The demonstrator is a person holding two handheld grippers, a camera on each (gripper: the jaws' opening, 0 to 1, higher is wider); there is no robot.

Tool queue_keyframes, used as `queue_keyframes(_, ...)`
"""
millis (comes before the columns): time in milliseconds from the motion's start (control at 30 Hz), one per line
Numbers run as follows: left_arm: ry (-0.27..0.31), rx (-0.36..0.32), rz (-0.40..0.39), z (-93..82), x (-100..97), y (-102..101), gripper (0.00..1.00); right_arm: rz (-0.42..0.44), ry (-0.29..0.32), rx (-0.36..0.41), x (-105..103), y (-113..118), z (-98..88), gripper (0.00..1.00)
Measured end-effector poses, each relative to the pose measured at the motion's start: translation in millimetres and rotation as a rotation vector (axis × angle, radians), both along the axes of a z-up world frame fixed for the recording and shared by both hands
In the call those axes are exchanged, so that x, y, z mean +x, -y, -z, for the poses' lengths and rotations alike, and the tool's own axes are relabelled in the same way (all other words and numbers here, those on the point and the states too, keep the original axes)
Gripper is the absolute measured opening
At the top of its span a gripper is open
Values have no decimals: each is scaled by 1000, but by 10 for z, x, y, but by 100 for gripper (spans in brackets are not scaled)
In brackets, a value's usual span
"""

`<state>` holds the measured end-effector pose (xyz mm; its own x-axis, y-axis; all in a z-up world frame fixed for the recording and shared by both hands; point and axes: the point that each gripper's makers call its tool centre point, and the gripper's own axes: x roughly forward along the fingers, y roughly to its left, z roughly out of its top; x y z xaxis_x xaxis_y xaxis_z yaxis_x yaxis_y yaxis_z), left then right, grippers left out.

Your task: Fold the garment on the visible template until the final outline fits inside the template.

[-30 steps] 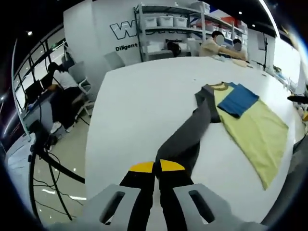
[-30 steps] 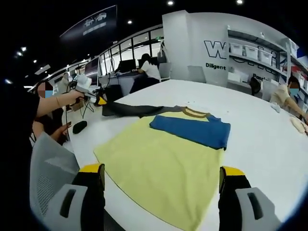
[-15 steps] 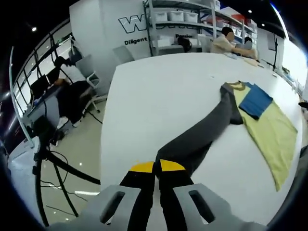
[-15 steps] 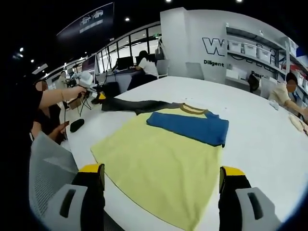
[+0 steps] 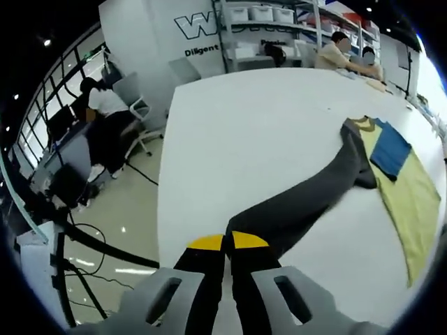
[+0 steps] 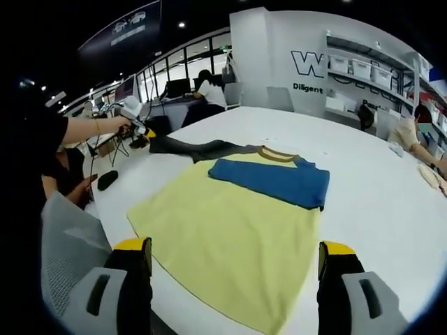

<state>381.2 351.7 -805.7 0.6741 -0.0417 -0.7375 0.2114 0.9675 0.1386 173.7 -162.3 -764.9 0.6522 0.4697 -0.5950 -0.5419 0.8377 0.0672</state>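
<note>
Shirt (image 6: 234, 230) is lying flat at centre frame on the white table (image 6: 377, 202), its grey sleeve (image 5: 307, 206) running lengthwise from the clamped left gripper (image 5: 227, 242) toward upper right, while the right gripper (image 6: 234, 255) is hovering wide open, holding nothing.

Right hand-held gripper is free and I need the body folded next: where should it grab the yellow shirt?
Take the yellow shirt by the hem corner nearest the open right hand-held gripper, coming in low from that side. That edge lies flat and uncovered; the blue sleeve is already folded across the chest, further away.
</note>
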Motion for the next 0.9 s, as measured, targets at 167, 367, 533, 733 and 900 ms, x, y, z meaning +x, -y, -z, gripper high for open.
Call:
queue_keyframes(167, -16, 33, -38, 101, 49, -117, 0, 0, -8, -9, 10, 7, 20, 99)
queue_keyframes(367, -55, 28, -85, 221, 187, -329, 0, 8, -15, -17, 36, 33, 40, 99)
queue_keyframes(533, -104, 48, -96, 426, 241, -466, 0, 6, -20, -24, 34, 29, 54, 98)
queue_keyframes(733, -103, 77, -103, 468, 164, -533, 15, 8, -15, -25, 43, 12, 44, 99)
queue_keyframes(900, -67, -59, -180, 403, 98, -477, 38, 2, -6, -26, 35, -19, 26, 99)
